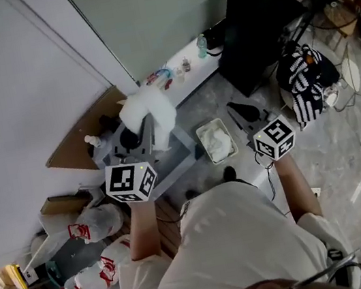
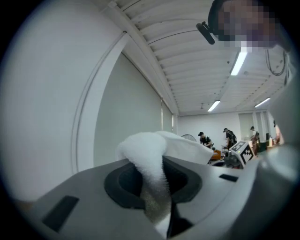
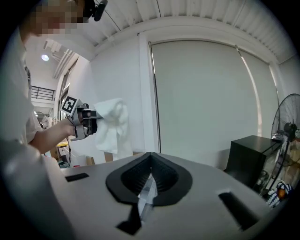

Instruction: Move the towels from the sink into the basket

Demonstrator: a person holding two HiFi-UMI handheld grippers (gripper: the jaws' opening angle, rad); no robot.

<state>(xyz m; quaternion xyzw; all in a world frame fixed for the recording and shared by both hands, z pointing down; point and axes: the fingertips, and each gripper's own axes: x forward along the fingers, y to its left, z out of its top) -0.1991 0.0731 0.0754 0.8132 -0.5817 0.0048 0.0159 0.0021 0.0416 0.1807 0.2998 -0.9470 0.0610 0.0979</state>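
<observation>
**Head view, task part done.** The person [image 1: 240,247] stands at 6 o'clock, both arms stretched toward the wall.

- The black box [image 1: 254,30] sits at 1 o'clock and takes no part in the task.
- A grey unit [image 1: 180,149] lies near the centre, under the left arm. It is probably the sink. Its inside is hidden by the arm and the lifted cloth, so whether more towels lie there cannot be told.
- One white towel [image 1: 151,114] hangs in the air at 10 o'clock from the basket [image 1: 201,138], near it but not yet above it.
- The basket stands just right of the grey unit. A white cloth [image 1: 219,144] already lies in it, most likely a towel delivered there.
- The left gripper [image 1: 138,130] has its jaws clamped narrow on a fold of the hanging towel. In the left gripper view the cloth bulges up out of the jaws and trails down between them.
- The right gripper [image 1: 240,110] is at 2 o'clock from the basket. Its jaws are drawn together with nothing between them, raised clear of both basket and towel.

**Judgement.** At least one towel seems placed, and one is lifted and in transit. What is left is to carry it toward 4 o'clock, over the basket rim, release it, and then check the sink for more.
</observation>
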